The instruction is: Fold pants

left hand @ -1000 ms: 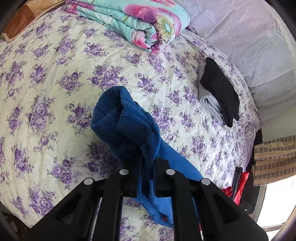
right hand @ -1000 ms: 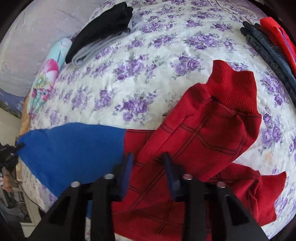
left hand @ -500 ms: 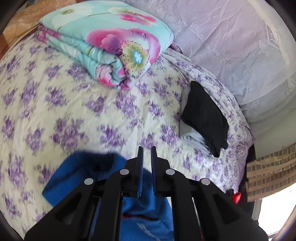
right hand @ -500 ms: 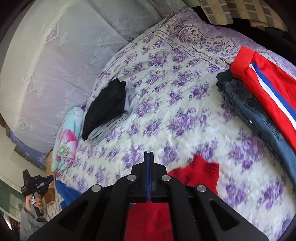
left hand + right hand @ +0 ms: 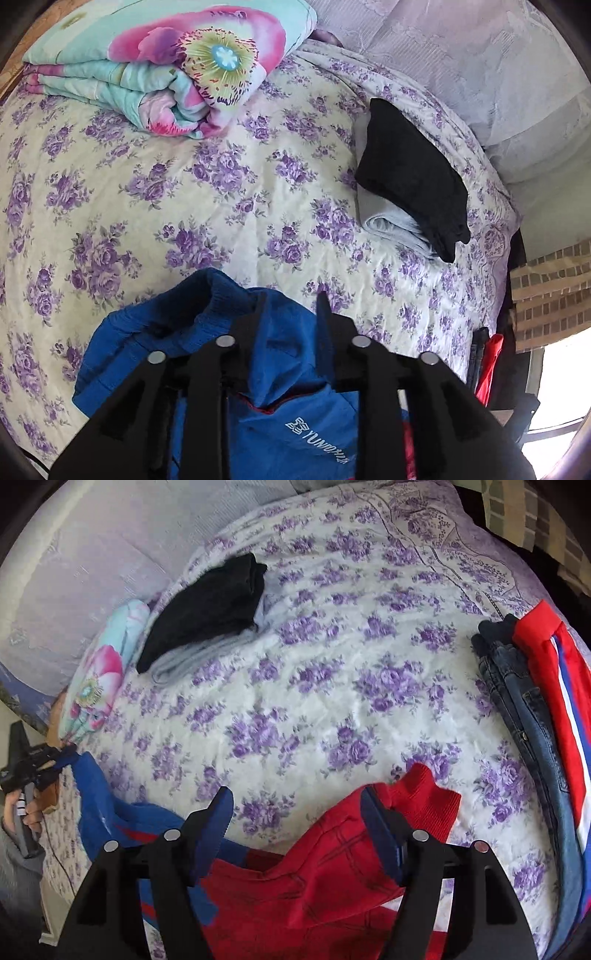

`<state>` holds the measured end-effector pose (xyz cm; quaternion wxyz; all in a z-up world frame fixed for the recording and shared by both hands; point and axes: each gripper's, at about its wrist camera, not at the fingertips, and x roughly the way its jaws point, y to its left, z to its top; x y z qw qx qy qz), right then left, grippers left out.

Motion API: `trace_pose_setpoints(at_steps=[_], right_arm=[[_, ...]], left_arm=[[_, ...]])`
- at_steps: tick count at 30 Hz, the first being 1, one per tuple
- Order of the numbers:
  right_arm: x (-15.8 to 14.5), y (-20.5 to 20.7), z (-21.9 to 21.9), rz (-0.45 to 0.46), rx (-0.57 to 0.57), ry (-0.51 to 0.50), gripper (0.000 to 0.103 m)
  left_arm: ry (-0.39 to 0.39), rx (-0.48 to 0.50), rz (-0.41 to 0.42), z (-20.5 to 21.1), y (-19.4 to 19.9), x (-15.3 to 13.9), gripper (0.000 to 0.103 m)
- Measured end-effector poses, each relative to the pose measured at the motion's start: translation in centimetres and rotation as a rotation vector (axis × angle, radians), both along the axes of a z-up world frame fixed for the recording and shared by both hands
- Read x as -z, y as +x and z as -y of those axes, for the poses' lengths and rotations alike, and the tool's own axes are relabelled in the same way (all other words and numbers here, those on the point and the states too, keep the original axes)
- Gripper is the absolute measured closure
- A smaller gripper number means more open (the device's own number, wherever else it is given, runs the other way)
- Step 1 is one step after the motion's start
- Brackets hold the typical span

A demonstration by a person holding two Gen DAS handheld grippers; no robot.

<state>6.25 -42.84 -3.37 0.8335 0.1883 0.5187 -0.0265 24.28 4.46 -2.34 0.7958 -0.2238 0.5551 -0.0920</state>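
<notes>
The pants lie on the flowered bedspread, one half blue (image 5: 280, 373) and the other red (image 5: 332, 871). In the left wrist view my left gripper (image 5: 290, 300) hovers over the blue waist end. Its jaws are opening, with blue cloth showing in the gap and the pads not pressing on it. In the right wrist view my right gripper (image 5: 295, 794) stands wide, its jaws still opening, just above the red leg. The ribbed red cuff (image 5: 424, 797) lies beside its right finger. At the far left a hand holds the left gripper (image 5: 55, 757) by the blue end (image 5: 96, 805).
A folded floral quilt (image 5: 166, 70) lies at the head of the bed. A folded black and grey stack (image 5: 410, 181) sits to the right of it. Jeans (image 5: 524, 709) and red striped pants (image 5: 554, 672) rest at the bed's right side. Pale curtain (image 5: 480, 66) hangs behind.
The left gripper carried the blue end across the bed and has parted its jaws over it. The right gripper let go of the red leg, rose, shut, and now stands wide.
</notes>
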Motion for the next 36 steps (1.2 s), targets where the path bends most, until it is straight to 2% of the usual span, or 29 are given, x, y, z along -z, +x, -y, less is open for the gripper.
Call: trace_pose_setpoints(at_steps=[2,3,4,6,8,11,13,15,17,24,25,29,33,36], right_arm=[[2.3,-0.3,-0.8,-0.075,0.001,-0.038,0.049],[3.4,-0.7,-0.8,-0.107,0.011,-0.060,0.073],[4.3,-1.4,-0.6,-0.124,0.023,-0.057,0.088],[5.1,-3.4,-0.1,-0.123,0.047,0.023,0.098],[4.4,-5.1,0.2,-0.084,0.067,0.053,0.099],[2.2,-7.1,1.5,-0.017,0.136,0.121,0.099],[0.5,-8.2,2.4,0.026,0.177,0.135,0.099],[-0.3,-9.1,3.1,0.050,0.206,0.151,0.099],[-0.2,-9.9,3.4,0.041,0.224,0.168,0.099],[1.6,-11.5,3.5,0.014,0.265,0.216,0.099],[1.6,-11.5,3.5,0.013,0.265,0.217,0.099],[1.5,-11.6,3.4,0.019,0.255,0.227,0.099],[1.4,-11.6,3.3,0.027,0.245,0.238,0.099],[1.4,-11.9,3.4,0.030,0.250,0.252,0.099]], left_arm=[[0.000,-0.014,-0.016,-0.2,0.2,0.3,0.067],[-0.003,-0.017,-0.028,-0.4,0.3,0.3,0.067],[-0.003,-0.015,-0.035,-0.5,0.2,0.2,0.067],[0.012,-0.008,-0.042,-0.7,0.0,-0.2,0.063],[0.018,-0.007,-0.057,-0.8,-0.1,-0.4,0.057],[0.044,0.016,-0.080,-0.5,-0.4,-0.8,0.054],[0.073,0.035,-0.080,-0.5,-1.0,-1.1,0.053],[0.068,0.024,-0.085,-1.4,-2.1,-1.3,0.050],[0.039,-0.015,-0.096,-2.8,-3.5,-1.2,0.046],[-0.028,-0.112,-0.160,-6.4,-8.6,-0.4,0.044],[-0.035,-0.129,-0.180,-7.1,-9.3,0.0,0.041],[-0.066,-0.176,-0.250,-8.5,-11.6,1.8,0.041],[-0.073,-0.187,-0.281,-8.7,-13.4,3.6,0.041],[-0.112,-0.212,-0.293,-8.7,-13.9,5.0,0.042]])
